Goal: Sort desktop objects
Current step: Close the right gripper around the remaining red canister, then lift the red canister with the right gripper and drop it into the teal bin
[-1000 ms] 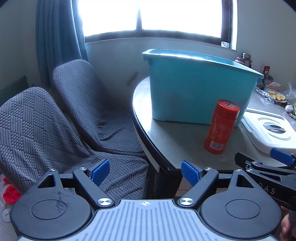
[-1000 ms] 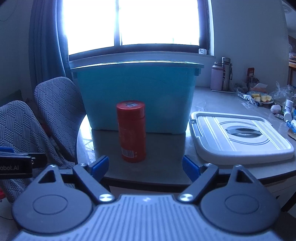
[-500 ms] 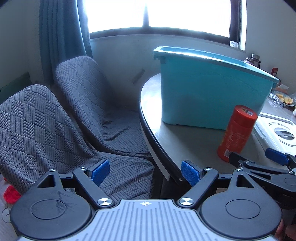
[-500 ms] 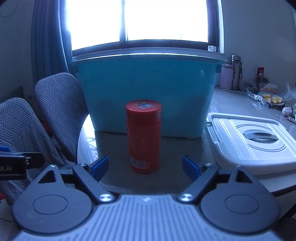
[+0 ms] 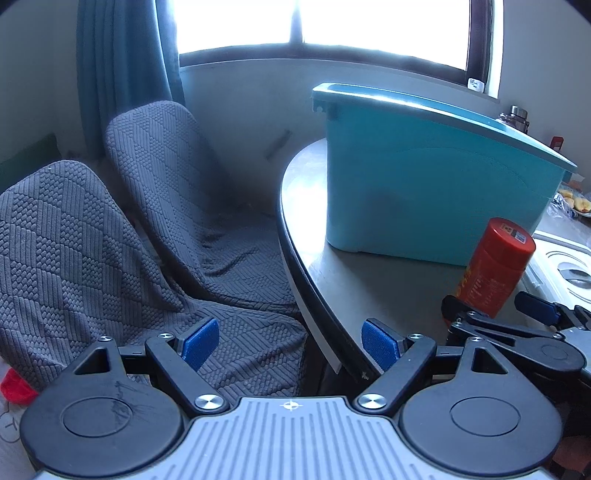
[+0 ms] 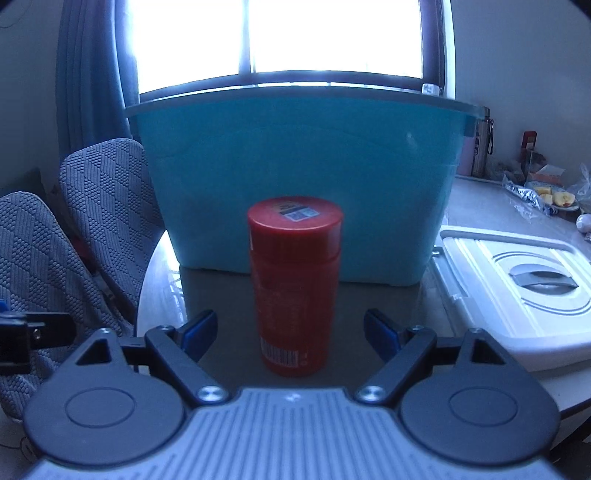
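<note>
Closer now, the right gripper (image 6: 290,330) has its fingers wide on both sides of the red can (image 6: 294,284). Left gripper (image 5: 290,341) fingers are wide too, off the worktop (image 5: 388,291).

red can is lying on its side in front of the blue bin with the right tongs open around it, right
Not quite: the red can stands upright, as the right wrist view shows. It is in front of the blue bin, with the right tongs open on either side.

A bright, blown-out window (image 5: 325,26) fills the top of the frame, with a blue curtain (image 5: 125,66) hanging at upper left against a pale wall (image 5: 37,74). Two grey textured chair covers (image 5: 74,251) fill the left half, beside a rounded grey table (image 5: 369,280) at centre right.
</note>
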The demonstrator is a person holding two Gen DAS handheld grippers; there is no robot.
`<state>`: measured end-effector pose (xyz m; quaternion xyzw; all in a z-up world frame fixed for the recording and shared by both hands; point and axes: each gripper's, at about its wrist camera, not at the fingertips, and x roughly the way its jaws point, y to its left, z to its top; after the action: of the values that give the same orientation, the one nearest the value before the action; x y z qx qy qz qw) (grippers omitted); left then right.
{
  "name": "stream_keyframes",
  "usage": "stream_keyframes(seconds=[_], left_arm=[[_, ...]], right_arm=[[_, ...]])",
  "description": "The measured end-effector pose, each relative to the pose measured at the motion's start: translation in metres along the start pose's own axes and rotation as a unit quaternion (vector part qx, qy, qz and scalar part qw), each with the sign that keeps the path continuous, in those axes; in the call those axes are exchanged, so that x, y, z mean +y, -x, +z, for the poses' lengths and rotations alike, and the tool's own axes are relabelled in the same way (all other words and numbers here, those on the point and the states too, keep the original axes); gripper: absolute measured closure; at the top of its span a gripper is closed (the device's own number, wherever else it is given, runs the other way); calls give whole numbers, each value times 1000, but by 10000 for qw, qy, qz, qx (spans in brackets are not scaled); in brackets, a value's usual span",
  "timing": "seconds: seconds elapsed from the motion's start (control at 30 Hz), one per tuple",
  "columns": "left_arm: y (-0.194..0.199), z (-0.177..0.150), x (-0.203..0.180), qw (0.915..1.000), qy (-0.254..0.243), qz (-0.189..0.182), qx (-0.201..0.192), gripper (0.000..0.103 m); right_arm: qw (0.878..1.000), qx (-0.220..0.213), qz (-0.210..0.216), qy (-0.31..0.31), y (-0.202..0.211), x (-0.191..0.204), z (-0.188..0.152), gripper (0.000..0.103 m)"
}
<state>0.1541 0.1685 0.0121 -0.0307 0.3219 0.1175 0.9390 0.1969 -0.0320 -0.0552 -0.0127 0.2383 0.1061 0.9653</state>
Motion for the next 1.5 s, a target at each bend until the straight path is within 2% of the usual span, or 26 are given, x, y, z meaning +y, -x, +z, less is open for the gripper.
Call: stream_keyframes(seconds=[0.13, 0.17, 0.2, 0.43, 0.8, 1.23, 1.5], left_arm=[[-5, 2, -1, 10000, 11, 34, 11, 17], [-6, 3, -1, 10000, 13, 47, 11, 17], [-7, 4, -1, 10000, 18, 49, 15, 17], [-4, 6, -1, 10000, 33, 58, -35, 17], [34, 2, -11, 9996, -72, 5, -289, 17], [89, 12, -19, 9977, -39, -82, -668, 17], [100, 29, -24, 9966, -133, -120, -801, 17]], right_arm=[[10000, -4, -11, 42, -11, 2, 3, 17], [10000, -35, -17, 71, -12, 3, 4, 25], [9999, -64, -87, 133, -13, 4, 5, 53], [9999, -17, -115, 106, -3, 3, 8, 54], [9995, -148, -265, 87, 38, -3, 10, 54], [9977, -649, -200, 40, 99, -13, 39, 54], [9954, -929, -179, 147, 112, -13, 65, 54]])
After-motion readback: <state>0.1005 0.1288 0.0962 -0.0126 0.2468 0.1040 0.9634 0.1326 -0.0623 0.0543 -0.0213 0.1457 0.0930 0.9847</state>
